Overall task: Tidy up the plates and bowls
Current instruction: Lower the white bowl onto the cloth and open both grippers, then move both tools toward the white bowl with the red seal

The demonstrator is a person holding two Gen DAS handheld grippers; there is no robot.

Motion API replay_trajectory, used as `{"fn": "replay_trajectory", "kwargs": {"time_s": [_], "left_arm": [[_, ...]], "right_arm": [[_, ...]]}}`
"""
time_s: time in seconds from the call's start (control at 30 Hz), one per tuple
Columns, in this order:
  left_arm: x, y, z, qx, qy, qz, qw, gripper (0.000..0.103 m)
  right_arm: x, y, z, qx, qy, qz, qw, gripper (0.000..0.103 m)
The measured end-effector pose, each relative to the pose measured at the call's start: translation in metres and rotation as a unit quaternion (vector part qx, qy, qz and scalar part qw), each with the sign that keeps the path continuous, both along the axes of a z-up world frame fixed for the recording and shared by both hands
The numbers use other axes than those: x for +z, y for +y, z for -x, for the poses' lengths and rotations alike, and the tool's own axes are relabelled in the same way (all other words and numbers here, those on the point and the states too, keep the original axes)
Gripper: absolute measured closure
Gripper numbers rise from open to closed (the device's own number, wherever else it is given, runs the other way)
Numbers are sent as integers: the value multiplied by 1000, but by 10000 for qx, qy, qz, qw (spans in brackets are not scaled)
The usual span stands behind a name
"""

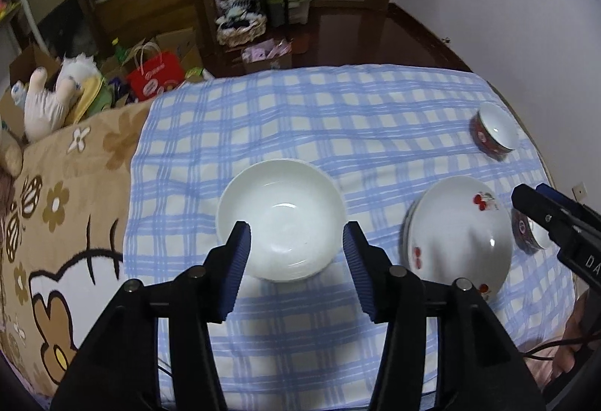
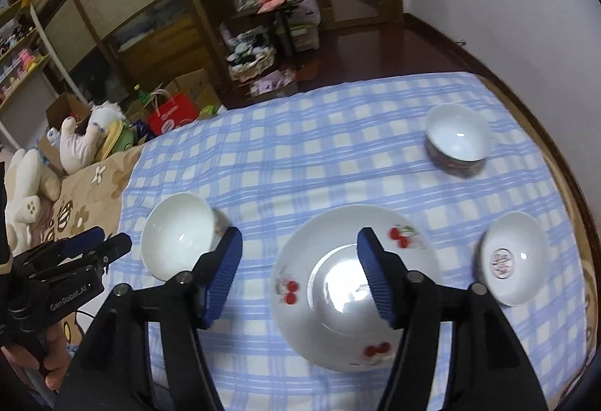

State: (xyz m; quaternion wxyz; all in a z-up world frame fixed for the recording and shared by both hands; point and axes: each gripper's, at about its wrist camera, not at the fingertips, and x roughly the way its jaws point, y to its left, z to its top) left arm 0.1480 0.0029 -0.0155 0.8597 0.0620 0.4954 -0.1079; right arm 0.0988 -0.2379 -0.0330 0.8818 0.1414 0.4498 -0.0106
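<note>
left gripper hovering lower centre of left view, fingers spread, gripping nothing; plain white bowl sitting just beyond tips, centred between them. cherry plate lying lower centre of right view, right gripper hanging over its left half, jaws spread, empty. small bowl resting right of plate; red-sided bowl sitting upper right, well apart.

Small patterned bowl half hidden behind right tool.
</note>
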Motion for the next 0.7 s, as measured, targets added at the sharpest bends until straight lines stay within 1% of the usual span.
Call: {"fn": "replay_trajectory", "kwargs": {"time_s": [0.03,0.07,0.1,0.13,0.17,0.2,0.27,0.3,0.37,0.4,0.63,0.7], "left_arm": [[2,-4,2,-63,18,42,10000,50],[3,-9,4,-109,20,48,9999,48],[6,-15,6,-162,-5,29,9999,43],[8,-18,8,-207,-35,38,9998,40],[11,-23,11,-263,-64,79,9996,32],[13,-27,13,-309,-73,127,9994,23],[18,-38,18,-365,-131,96,9992,14],[21,-43,19,-405,-184,40,9990,13],[26,-53,23,-495,-296,-43,9983,12],[30,-59,25,-550,-336,-22,9979,11],[42,-91,32,-835,-395,276,9953,11],[43,-103,34,-950,-417,294,9942,11]], "right_arm": [[2,-3,2,-26,-10,-3,10000,27],[4,-8,5,-62,-27,5,10000,16],[6,-13,10,-111,-67,49,9999,7],[8,-15,12,-138,-94,85,9998,4],[11,-20,16,-180,-142,160,9996,1],[13,-24,19,-199,-172,194,9995,0],[17,-32,25,-220,-240,227,9992,0],[19,-36,28,-260,-254,254,9990,0],[23,-44,32,-319,-285,286,9987,0],[25,-48,35,-355,-311,298,9984,0],[35,-79,52,-561,-459,402,9966,0],[37,-89,56,-649,-494,430,9957,0]]}}
